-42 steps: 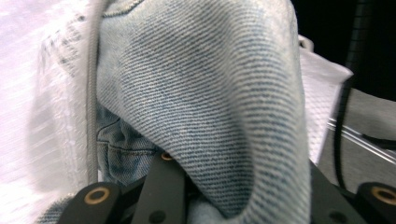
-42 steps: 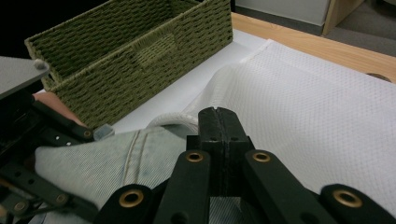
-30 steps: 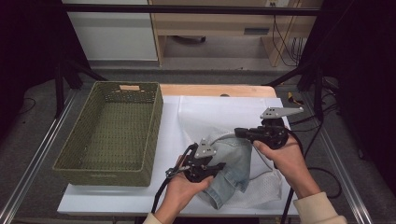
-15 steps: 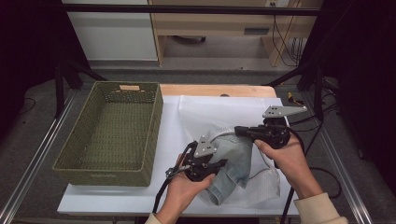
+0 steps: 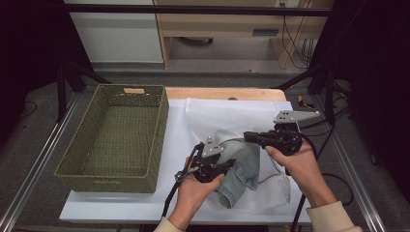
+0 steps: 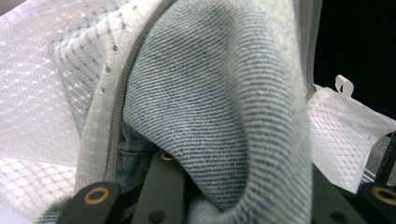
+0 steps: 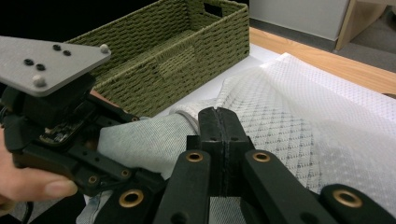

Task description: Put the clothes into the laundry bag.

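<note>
A light-blue denim garment [image 5: 245,160] lies half inside a white mesh laundry bag [image 5: 227,118] on the white tabletop. My left gripper [image 5: 230,165] is shut on a bunched fold of the denim [image 6: 224,93], right at the bag's zipper edge [image 6: 117,112]. My right gripper [image 5: 247,137] points left from the far side, its jaws pressed together on the bag's rim above the denim. In the right gripper view the shut jaws [image 7: 218,116] pinch the mesh [image 7: 289,121] where it wraps the denim [image 7: 144,140]. The left gripper [image 7: 70,121] sits just beyond.
A deep green woven basket [image 5: 106,181] stands on the left half of the table, close beside the left hand, also seen as the basket [image 7: 187,51]. A wooden strip [image 5: 217,93] runs along the table's far edge. Cables trail from both grippers toward the front.
The left gripper has shifted slightly away from the front edge with the denim, pushing it a little farther into the bag. The right gripper has kept still.
</note>
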`<control>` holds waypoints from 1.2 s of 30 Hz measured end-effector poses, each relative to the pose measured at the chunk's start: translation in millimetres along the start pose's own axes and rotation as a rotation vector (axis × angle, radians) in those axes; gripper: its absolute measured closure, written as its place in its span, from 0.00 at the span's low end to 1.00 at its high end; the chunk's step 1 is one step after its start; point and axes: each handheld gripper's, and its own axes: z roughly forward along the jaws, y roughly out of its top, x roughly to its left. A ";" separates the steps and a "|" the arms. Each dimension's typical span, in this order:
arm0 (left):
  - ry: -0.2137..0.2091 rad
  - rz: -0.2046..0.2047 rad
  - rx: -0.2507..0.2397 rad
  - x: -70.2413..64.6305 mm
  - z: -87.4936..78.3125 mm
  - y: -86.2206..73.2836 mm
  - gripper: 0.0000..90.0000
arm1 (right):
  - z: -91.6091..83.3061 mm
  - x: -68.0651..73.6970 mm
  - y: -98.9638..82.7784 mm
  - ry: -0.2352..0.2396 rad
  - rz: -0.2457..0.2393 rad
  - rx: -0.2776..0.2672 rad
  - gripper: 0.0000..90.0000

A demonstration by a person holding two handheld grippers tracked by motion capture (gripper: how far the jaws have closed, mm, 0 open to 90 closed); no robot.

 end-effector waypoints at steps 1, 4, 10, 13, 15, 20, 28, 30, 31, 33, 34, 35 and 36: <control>0.003 0.000 -0.003 -0.2 -0.2 0.2 0.82 | 0.4 0.4 -0.3 0.001 0.000 0.003 1.00; 0.014 -0.004 -0.001 -1.3 1.6 0.2 0.82 | 1.6 1.3 -0.8 0.005 0.002 0.003 1.00; 0.026 -0.008 0.004 0.8 10.1 -3.0 0.81 | 4.4 2.7 -1.5 0.011 0.004 0.002 1.00; 0.040 -0.007 0.008 2.6 13.3 -5.1 0.81 | 5.4 3.8 -1.1 0.019 0.001 0.005 1.00; 0.047 -0.008 0.010 4.7 15.7 -6.4 0.81 | 6.4 5.0 -1.2 0.021 -0.001 0.010 1.00; 0.064 -0.029 0.013 9.7 24.5 -12.5 0.81 | 9.3 6.6 -3.5 0.029 -0.006 0.021 1.00; 0.066 -0.052 -0.019 9.1 21.8 -13.8 0.81 | 13.0 5.2 -10.5 0.036 0.003 0.033 1.00; 0.071 -0.053 -0.044 6.7 18.8 -12.3 0.81 | 12.4 4.1 -11.9 0.036 0.006 0.031 1.00; 0.078 -0.048 -0.054 5.2 17.4 -11.2 0.81 | 11.9 3.7 -12.5 0.035 0.008 0.029 1.00; 0.087 -0.038 -0.066 2.3 16.3 -9.0 0.81 | 10.9 3.2 -13.6 0.040 0.012 0.023 1.00; 0.094 -0.032 -0.070 1.5 16.5 -8.3 0.81 | 10.2 3.1 -13.9 0.040 0.014 0.023 1.00; 0.101 -0.026 -0.074 0.7 17.2 -8.1 0.81 | 9.9 2.9 -14.2 0.038 0.014 0.020 1.00; 0.109 -0.017 -0.076 0.3 18.8 -8.3 0.81 | 9.6 2.8 -14.5 0.041 0.011 0.019 1.00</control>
